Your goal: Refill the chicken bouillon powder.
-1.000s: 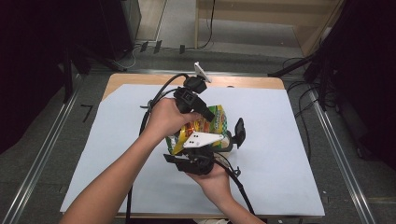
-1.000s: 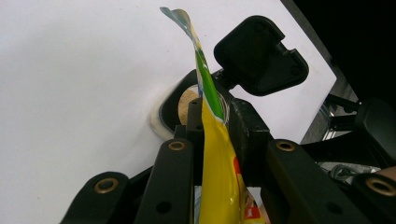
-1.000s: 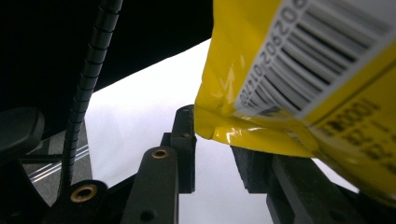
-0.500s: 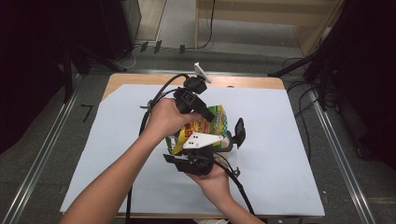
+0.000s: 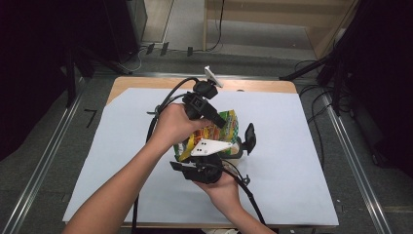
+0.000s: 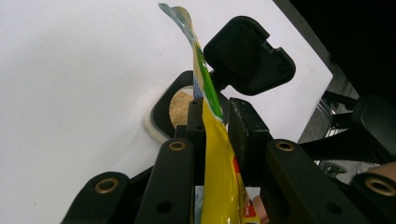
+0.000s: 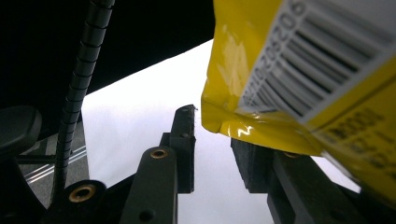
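High view puts the left gripper [image 5: 220,122] at the upper edge of a yellow snack packet [image 5: 214,134], held up over the middle of the white sheet [image 5: 302,161] that covers the table, with the right gripper [image 5: 229,153] coming in from below. Left gripper view shows why: its jaws are pinched tight on the packet's thin top seam [image 6: 212,130], likely to keep it upright and steady (a good hold for tearing or pulling it open). Beyond them the right gripper's black pad [image 6: 247,53] hovers by the seam. Right gripper view has its jaws standing apart, the packet's bottom corner [image 7: 233,121] just over the right-hand one, not clamped. The packet looks glossy and crinkly, yellow with green and red print and a barcode [image 7: 322,46] on one face.
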Tool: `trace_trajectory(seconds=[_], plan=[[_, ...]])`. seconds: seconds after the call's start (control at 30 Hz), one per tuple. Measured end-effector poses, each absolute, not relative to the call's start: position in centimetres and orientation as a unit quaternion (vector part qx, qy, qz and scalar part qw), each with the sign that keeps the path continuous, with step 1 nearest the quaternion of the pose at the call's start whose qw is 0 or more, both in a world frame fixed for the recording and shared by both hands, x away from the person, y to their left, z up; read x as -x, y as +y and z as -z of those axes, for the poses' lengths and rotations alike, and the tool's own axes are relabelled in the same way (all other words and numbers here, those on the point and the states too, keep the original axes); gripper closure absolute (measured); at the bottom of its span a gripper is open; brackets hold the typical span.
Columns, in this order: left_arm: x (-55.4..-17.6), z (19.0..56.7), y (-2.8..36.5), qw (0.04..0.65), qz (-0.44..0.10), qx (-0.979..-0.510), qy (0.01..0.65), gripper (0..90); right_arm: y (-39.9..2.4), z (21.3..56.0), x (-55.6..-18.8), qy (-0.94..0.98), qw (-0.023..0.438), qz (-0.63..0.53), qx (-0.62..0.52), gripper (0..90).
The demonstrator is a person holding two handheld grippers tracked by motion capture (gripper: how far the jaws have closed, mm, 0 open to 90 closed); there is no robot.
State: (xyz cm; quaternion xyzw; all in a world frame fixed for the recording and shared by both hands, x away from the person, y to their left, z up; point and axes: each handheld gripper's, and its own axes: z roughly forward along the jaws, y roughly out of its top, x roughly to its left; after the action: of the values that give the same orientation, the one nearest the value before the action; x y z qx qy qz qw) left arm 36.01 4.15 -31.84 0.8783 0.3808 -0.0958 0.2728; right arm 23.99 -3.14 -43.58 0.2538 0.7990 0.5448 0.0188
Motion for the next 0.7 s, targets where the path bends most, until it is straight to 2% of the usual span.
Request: trace_trajectory(seconds=[0.7], plan=[[-36.31,32.03,4.42,0.266,0.1,-0.877,0.387,78.6,-3.42,42.97,-24.06,0.801,0.02,-0.541,-0.254,73.1]])
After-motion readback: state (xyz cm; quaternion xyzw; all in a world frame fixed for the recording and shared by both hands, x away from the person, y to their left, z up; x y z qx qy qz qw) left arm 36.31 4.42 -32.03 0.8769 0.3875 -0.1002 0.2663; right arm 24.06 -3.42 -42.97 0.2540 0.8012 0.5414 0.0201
